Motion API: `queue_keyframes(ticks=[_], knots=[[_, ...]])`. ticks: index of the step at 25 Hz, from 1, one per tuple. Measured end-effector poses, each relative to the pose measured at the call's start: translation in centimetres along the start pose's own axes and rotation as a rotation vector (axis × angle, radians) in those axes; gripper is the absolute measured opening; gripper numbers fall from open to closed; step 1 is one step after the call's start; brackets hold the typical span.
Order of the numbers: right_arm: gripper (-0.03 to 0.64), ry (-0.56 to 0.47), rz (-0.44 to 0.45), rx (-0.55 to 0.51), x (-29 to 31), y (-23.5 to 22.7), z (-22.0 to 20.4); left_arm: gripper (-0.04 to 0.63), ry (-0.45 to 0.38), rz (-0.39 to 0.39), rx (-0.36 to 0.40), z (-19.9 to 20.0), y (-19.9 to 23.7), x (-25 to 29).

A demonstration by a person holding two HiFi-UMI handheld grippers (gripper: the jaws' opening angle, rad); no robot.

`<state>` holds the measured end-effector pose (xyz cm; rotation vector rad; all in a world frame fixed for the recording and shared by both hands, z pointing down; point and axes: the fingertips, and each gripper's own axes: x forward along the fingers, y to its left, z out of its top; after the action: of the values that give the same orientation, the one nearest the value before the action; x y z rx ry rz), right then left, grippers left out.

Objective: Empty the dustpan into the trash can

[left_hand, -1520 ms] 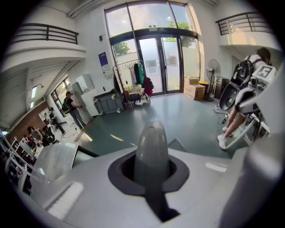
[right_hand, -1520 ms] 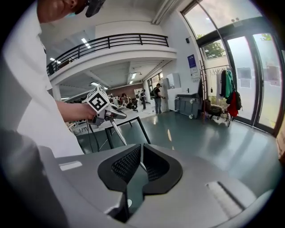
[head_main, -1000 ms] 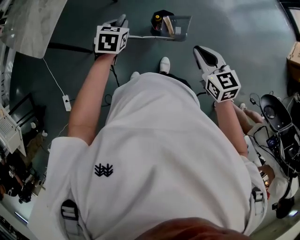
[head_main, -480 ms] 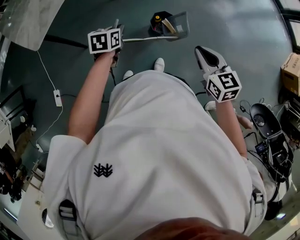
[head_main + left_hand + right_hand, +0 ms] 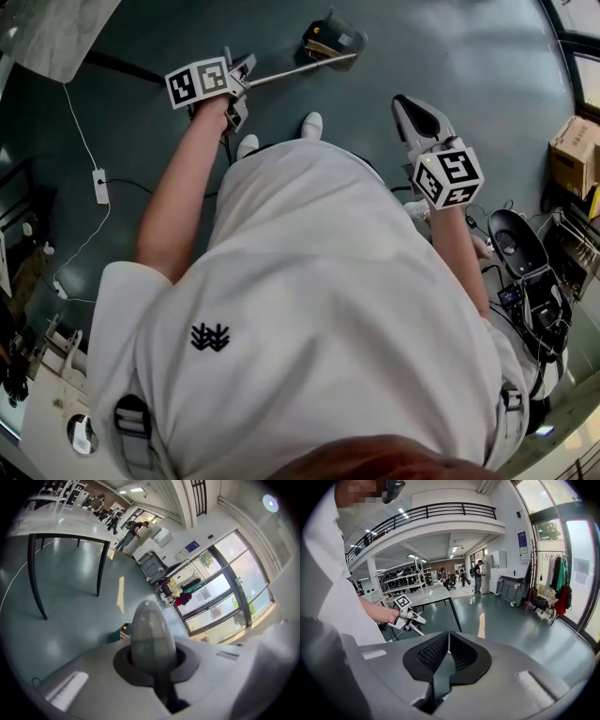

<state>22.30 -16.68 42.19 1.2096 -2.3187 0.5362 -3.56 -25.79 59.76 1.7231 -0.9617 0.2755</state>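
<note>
**Fig.** Head view w/ both gripper views.

**L gripper** (image 5: 240, 79): jaws clamped on the grey, round-ended grip (image 5: 152, 630) of the dustpan's handle (image 5: 298, 68). In the left gripper view the grip stands up betw. the jaws.

**R gripper** (image 5: 403, 103): jaws together, nothing betw. them. The ribbed pads meet in the right gripper view. It is held out at the person's right, well apart from the handle.

**Outward from the L gripper:** the thin handle runs fwd and toward the person's right, long axis roughly level over the floor (image 5: 469, 56). It ends at the dustpan (image 5: 339, 37), which lies ahead of the person's shoes (image 5: 311, 124). Can't tell if the pan touches the floor.

**Dark mass** (image 5: 315, 45), w/ a yellow-brown bit, at the pan's near-left side: load or separate container, can't tell. No trash can is identifiable w/ certainty in any view.

**Key relation:** the pan sits at the far end of the handle, ahead-right of the L gripper, so the L hand alone steers it. The R gripper is idle.

**Judgement:** carry/position step, tipping not yet done. The next move prob. calls for swinging the handle to bring the pan mouth over the can, then rolling the L wrist.

**Risk:** long lever, so a small wrist turn gives a big swing at the pan and a possible spill.
</note>
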Motion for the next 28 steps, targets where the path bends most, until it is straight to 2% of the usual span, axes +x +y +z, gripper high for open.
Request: queue_keyframes(ticks=[6,16,21,28], knots=[[0.012,0.015,0.005,-0.007,0.4,1.9,-0.3,0.058,-0.031,-0.092,-0.098,-1.4,0.9,-0.4],[0.012,0.028,-0.001,-0.021,0.7,4.9,0.1,0.063,-0.087,-0.236,-0.199,-1.8,0.7,-1.7],[0.014,0.019,-0.014,-0.024,0.5,6.8,0.6,0.064,-0.105,-0.326,-0.195,-0.8,-0.6,-2.8],[0.012,-0.009,-0.055,-0.009,-0.3,8.8,0.8,0.067,-0.096,-0.418,-0.128,0.5,-2.9,-5.7]])
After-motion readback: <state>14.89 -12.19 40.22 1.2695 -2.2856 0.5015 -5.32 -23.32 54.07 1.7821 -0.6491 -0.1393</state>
